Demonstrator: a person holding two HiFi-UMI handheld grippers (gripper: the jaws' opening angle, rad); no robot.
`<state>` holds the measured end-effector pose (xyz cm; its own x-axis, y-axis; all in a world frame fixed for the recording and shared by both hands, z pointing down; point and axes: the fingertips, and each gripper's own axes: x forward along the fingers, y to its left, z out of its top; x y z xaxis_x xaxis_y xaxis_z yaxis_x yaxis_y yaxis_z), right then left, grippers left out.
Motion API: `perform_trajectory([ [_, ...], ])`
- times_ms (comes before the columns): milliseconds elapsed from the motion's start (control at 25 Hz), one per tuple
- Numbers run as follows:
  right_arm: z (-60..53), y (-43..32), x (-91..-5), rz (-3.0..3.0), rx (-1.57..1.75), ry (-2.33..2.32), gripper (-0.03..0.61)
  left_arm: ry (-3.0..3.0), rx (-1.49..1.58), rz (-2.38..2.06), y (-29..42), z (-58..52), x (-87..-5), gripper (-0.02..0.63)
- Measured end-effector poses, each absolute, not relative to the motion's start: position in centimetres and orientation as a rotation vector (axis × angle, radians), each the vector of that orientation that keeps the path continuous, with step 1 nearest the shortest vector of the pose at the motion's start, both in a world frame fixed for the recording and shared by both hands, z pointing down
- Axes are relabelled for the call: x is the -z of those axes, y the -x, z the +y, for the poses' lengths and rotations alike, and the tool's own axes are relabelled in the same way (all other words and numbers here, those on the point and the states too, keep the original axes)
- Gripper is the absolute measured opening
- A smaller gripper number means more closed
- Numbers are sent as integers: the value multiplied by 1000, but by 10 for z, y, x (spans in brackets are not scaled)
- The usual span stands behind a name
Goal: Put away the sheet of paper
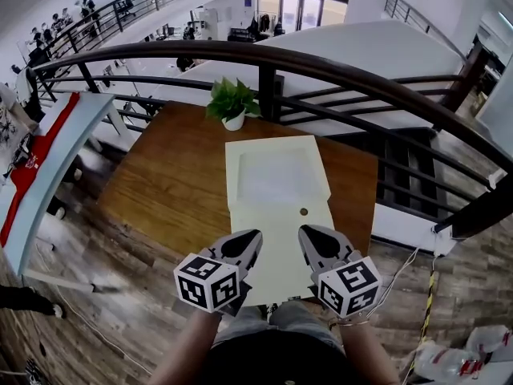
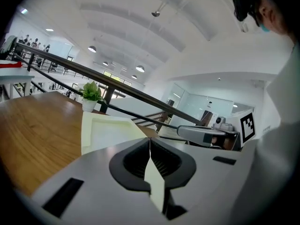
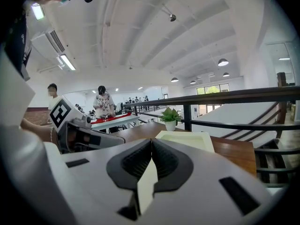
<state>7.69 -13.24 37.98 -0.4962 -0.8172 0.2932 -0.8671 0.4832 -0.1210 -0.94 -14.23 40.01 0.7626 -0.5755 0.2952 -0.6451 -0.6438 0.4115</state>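
Sheet of paper (image 1: 280, 215): flat on bench (image 1: 168, 187), long axis running straight away from holder. Near edge clamped by left tool (image 1: 243, 245) and right tool (image 1: 315, 243) (one per corner, equally close).

Left hand-held gripper (image 2: 150, 143), jaws clamped on pale sheet of paper (image 2: 155, 184)

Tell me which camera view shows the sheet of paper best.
The head view: nearly the whole sheet of paper shows from above, spread on the table. Each gripper view shows only its far end, foreshortened, plus the near edge pinched between shut jaws.
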Motion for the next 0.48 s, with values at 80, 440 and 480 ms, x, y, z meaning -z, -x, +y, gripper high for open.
perform_trajectory([
  [80, -131, -75, -381, -2531, -388, -1446, 28, -2437, -192, -921, 10, -141, -404, 18],
  [440, -128, -76, -385, -2517, -399, -1443, 28, -2432, -273, -913, 7, -136, -414, 18],
  [480, -127, -76, -386, -2513, -403, -1447, 28, -2435, -275, -914, 6, -136, -413, 18],
])
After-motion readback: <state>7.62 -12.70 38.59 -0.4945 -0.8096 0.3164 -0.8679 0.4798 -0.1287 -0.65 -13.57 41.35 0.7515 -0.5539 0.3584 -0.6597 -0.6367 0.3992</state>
